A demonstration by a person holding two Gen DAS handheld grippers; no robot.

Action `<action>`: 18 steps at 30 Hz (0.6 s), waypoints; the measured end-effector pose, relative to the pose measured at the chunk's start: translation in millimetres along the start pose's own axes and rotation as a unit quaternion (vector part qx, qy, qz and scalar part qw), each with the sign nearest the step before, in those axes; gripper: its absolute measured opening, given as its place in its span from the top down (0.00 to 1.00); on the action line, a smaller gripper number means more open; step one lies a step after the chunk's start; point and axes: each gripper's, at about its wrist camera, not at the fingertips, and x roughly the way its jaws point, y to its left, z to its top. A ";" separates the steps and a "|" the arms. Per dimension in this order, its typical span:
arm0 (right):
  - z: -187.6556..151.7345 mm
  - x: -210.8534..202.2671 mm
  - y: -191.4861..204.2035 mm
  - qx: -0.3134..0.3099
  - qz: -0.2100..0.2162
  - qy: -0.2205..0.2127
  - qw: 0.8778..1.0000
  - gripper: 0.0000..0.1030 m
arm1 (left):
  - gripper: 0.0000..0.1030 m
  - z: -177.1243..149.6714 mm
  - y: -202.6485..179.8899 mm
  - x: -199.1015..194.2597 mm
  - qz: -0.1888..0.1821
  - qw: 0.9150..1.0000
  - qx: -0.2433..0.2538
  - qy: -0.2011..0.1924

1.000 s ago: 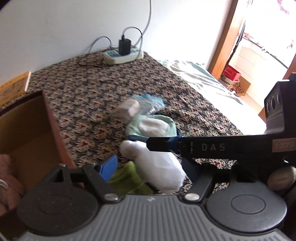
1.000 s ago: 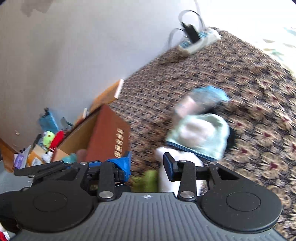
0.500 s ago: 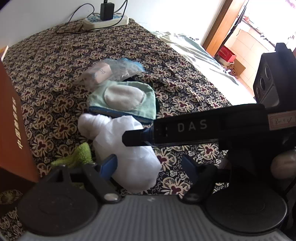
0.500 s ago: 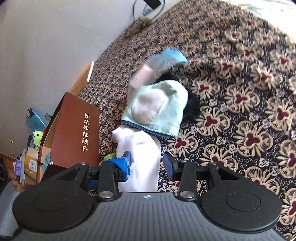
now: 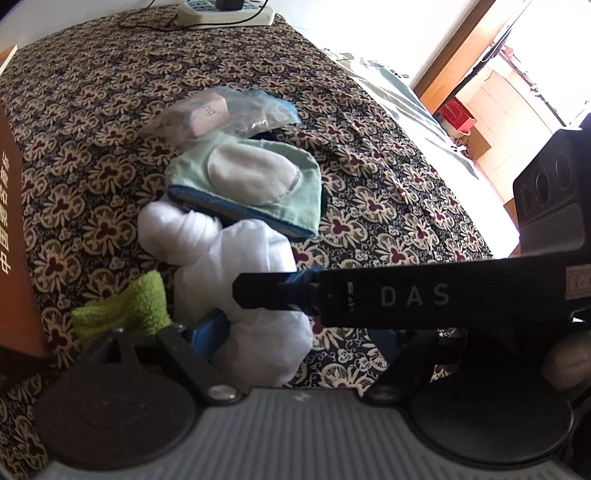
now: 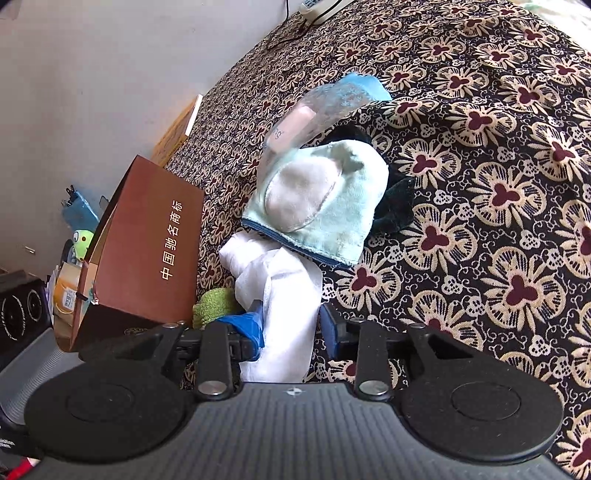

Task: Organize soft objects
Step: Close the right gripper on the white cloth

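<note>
Right gripper (image 6: 291, 325) pinching white cloth (image 6: 280, 295); left gripper (image 5: 295, 339) spread.
Risk: jaws, just closing, snag the touching green rag (image 6: 214, 302), dragging both.

We see strong daylight from the doorway (image 5: 491, 92), overexposed there; the patterned bedcover (image 6: 498, 184) is evenly lit, edges bend from fisheye, slight blur.

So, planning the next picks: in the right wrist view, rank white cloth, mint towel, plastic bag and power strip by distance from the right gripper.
1. white cloth, between the fingers of the right gripper
2. mint towel, just beyond
3. plastic bag, behind the towel
4. power strip, far edge by the wall
</note>
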 end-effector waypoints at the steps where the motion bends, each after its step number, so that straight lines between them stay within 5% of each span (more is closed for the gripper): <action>1: 4.4 -1.0 -2.5 -0.002 0.003 0.001 1.000 0.88 | 0.23 -0.3 0.4 -0.4 -0.002 1.000 -0.002 -0.001; 18: -1.4 -57.6 -7.7 -0.005 0.021 -0.058 0.998 0.90 | 0.27 -2.7 -38.2 -26.1 -0.039 0.995 0.069 -0.053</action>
